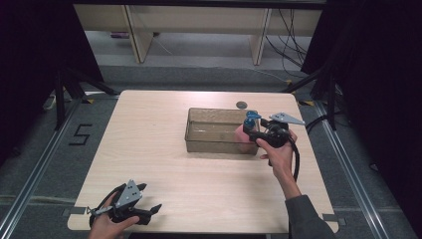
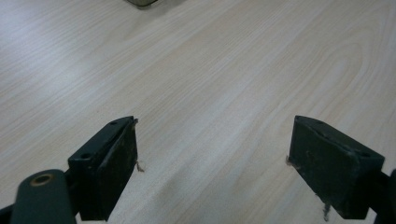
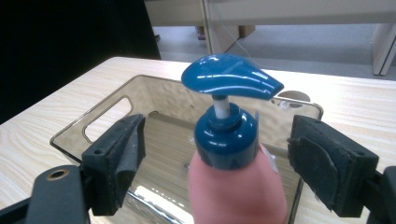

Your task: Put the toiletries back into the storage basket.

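Observation:
A pink bottle (image 1: pixel 244 137) with a blue pump top (image 1: pixel 252 116) stands upright at the right end of a clear, smoky plastic bin (image 1: pixel 214 110) on the wooden table. My right gripper (image 1: pixel 251 128) reaches in from the bin's right side. In the right gripper view its jaws (image 3: pixel 217 158) stand open on either side of the bottle's blue collar (image 3: pixel 226 135), with a gap at each pad. The bin (image 3: pixel 107 100) lies behind the bottle. My left gripper (image 1: pixel 151 197) rests near the table's front left edge, its jaws (image 2: pixel 212 154) open over bare wood.
A small round dark grommet (image 1: pixel 242 104) sits in the table just behind the bin. Wooden desk legs (image 1: pixel 137 35) and cables stand on the floor beyond the table. A "5" mark (image 1: pixel 80 134) is on the floor at the left.

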{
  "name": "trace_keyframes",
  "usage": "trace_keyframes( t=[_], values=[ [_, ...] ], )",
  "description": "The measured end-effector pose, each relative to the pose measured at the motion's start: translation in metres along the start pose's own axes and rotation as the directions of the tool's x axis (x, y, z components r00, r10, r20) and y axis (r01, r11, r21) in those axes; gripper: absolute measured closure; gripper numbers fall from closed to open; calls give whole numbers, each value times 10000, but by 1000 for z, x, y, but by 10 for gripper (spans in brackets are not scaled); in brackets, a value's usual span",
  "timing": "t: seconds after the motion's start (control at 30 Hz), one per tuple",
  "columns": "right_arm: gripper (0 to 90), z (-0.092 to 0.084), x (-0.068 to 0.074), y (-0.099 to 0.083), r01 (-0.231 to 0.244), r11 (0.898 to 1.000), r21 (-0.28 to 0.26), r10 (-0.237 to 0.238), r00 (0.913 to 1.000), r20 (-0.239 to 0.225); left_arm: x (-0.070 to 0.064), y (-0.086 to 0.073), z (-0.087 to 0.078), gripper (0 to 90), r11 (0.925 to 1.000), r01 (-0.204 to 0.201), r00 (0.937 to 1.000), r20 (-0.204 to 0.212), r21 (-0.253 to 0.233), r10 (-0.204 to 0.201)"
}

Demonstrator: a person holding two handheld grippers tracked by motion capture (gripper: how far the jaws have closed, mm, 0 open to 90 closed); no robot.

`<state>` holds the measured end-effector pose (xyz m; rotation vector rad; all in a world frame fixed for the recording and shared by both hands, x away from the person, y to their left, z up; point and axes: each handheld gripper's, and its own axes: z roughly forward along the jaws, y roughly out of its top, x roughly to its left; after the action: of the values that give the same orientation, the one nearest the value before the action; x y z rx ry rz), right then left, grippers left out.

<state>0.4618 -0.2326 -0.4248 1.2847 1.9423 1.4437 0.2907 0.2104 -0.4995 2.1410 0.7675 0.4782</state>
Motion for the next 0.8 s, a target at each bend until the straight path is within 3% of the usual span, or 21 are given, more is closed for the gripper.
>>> trace_keyframes(
  t=[0.1,0.13,0.17,0.2,0.3,0.43,0.47,0.5,0.53,0.57,0.67,0.7,0.77,0.8],
  values=[
    [200,-4,2,-2,-62,10000,-78,63,9999,121,2,1,0,152,9999,-107,9999,-5,2,107],
    [200,-5,1,-2,222,9997,-93,-220,9995,208,1,1,0,152,10000,-46,10000,-28,3,46],
    [200,-6,3,-3,-8,10000,-85,10,9998,213,1,0,0,152,9999,-65,10000,-38,-93,64],
    [200,-8,1,-3,198,9998,-87,-195,9994,291,-1,0,1,152,9997,163,9998,71,-174,-161],
    [197,-12,5,-5,-204,9998,-41,205,9995,228,1,1,0,152,9999,-109,9999,-24,-40,108],
    [198,-16,5,-6,13,9998,-190,-8,9997,237,1,0,0,151,9999,-35,9998,-183,-102,33],
    [199,-18,7,-7,-281,9996,-90,283,9993,234,-1,0,1,152,9994,201,9998,-44,-276,-202],
    [198,-19,5,-7,113,9999,-123,-110,9994,314,-2,0,1,152,9991,325,9995,0,-280,-325],
    [198,-19,8,-8,-218,9995,-218,222,9996,172,-1,0,1,151,9994,253,9997,1,-223,-253],
    [198,-20,7,-9,10,9998,-206,-6,9998,179,0,0,1,152,9998,138,9999,-46,-164,-138],
    [198,-22,10,-12,-130,9997,-227,132,9999,65,1,1,0,152,9999,-62,10000,-47,-86,61],
    [197,-23,10,-12,-105,9998,-182,106,9999,58,0,1,1,152,9995,213,9998,-58,-239,-215],
    [197,-25,10,-14,-5,9999,-146,7,10000,94,1,1,1,152,9998,117,9998,-127,-181,-119],
    [197,-26,11,-16,-261,9995,-184,263,9996,116,1,1,1,151,9998,104,9999,-135,-168,-106]
  ],
)
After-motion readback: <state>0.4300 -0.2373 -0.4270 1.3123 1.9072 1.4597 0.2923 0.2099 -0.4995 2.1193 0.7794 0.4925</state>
